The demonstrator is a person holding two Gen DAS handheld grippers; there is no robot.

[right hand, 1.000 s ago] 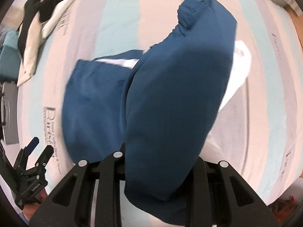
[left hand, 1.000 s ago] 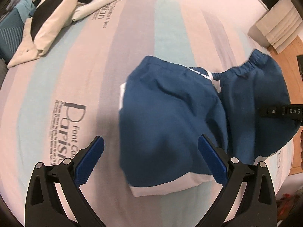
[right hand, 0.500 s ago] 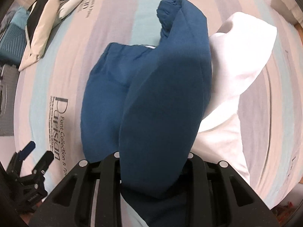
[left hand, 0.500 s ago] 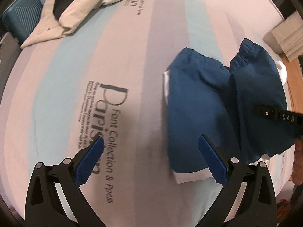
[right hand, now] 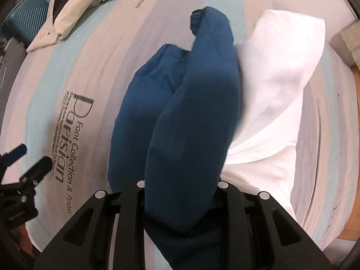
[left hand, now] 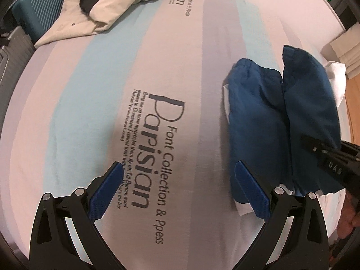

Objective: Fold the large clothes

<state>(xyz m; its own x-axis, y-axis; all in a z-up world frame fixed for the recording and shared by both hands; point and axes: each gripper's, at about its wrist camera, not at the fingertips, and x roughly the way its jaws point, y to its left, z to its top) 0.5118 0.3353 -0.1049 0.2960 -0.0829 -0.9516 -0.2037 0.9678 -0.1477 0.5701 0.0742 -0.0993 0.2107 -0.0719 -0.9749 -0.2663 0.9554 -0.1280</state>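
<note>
Folded blue shorts with white trim lie on the striped bed sheet at the right. My right gripper is shut on one blue fold and lifts it; its fingertips are hidden by the cloth. It shows in the left wrist view at the right edge. A white folded garment lies beside the shorts on the right. My left gripper is open and empty above the printed lettering, left of the shorts; it also shows in the right wrist view.
A cream and black garment lies bunched at the far left of the bed. A teal suitcase stands beyond the bed's left edge. A beige stack sits on wooden floor at the right.
My left gripper has drawn away leftward from the shorts, which now sit at the right of its view. My right gripper keeps hold of the blue fold; the white garment has come into view.
</note>
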